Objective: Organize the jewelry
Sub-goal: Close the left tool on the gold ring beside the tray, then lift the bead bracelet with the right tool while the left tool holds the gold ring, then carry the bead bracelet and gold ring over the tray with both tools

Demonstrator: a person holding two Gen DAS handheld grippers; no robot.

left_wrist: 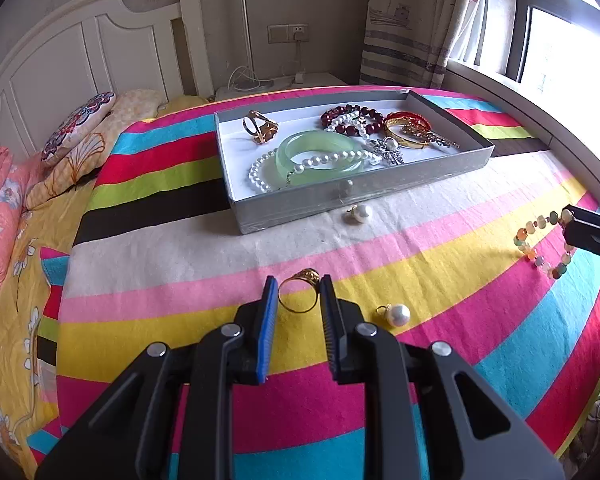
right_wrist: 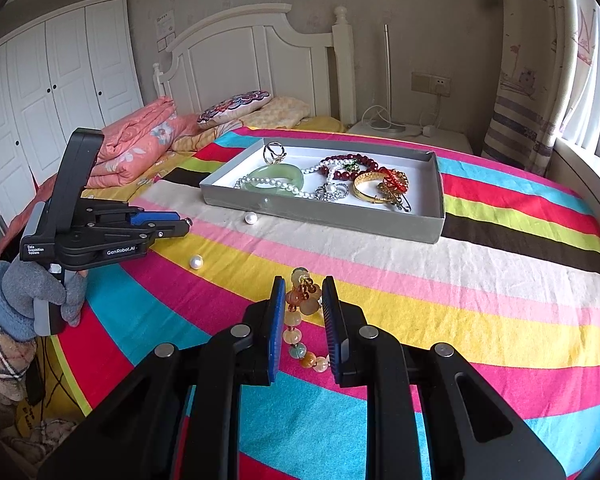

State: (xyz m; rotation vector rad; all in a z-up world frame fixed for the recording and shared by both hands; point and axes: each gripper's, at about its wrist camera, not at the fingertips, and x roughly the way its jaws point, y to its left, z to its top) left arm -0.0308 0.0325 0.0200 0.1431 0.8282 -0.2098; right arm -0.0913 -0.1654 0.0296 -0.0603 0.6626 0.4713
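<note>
Now a gold ring is being framed between the narrowly parted fingers of the left gripper, not yet clamped; likewise a bead bracelet is being straddled by the right gripper, probably for moving into the tray.

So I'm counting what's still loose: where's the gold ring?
In the left wrist view the gold ring lies on the striped blanket between the left tongs, with a pearl just right of it.

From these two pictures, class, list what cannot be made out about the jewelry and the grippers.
- Left gripper, left wrist view: whether its pads touch the gold ring.
- Beaded bracelet, right wrist view: its near end, hidden behind the right gripper.
- Brooch in the tray: details too small.
</note>
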